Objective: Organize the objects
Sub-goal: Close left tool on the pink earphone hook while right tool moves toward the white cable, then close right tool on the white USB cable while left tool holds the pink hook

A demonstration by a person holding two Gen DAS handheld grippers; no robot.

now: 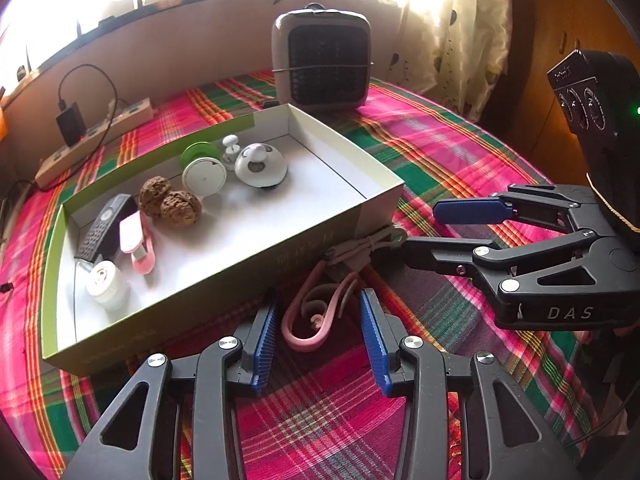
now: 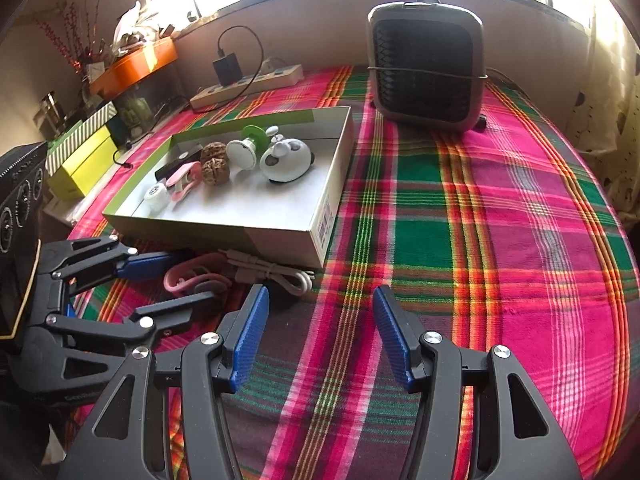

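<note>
A shallow white box [image 1: 362, 184] [image 2: 332, 216] on the plaid cloth holds two walnuts [image 1: 170, 202], a white dome gadget [image 1: 260, 166], a green-white disc [image 1: 202, 174], a black remote [image 1: 104, 226], a pink clip [image 1: 138, 242] and a white cap [image 1: 106, 284]. A pink ear-hook headset [image 1: 308, 320] [image 2: 188, 280] and a grey coiled cable [image 1: 360, 250] [image 2: 276, 272] lie on the cloth in front of the box. My left gripper [image 1: 320, 332] [image 2: 168, 280] is open around the headset. My right gripper [image 2: 320, 328] [image 1: 420, 232] is open and empty, just right of the cable.
A grey fan heater [image 1: 322, 62] [image 2: 428, 64] stands behind the box. A power strip with a black charger [image 1: 92, 136] [image 2: 244, 80] lies at the back left. Boxes and an orange tray [image 2: 132, 64] sit off the table's left. A curtain [image 1: 468, 36] hangs at the right.
</note>
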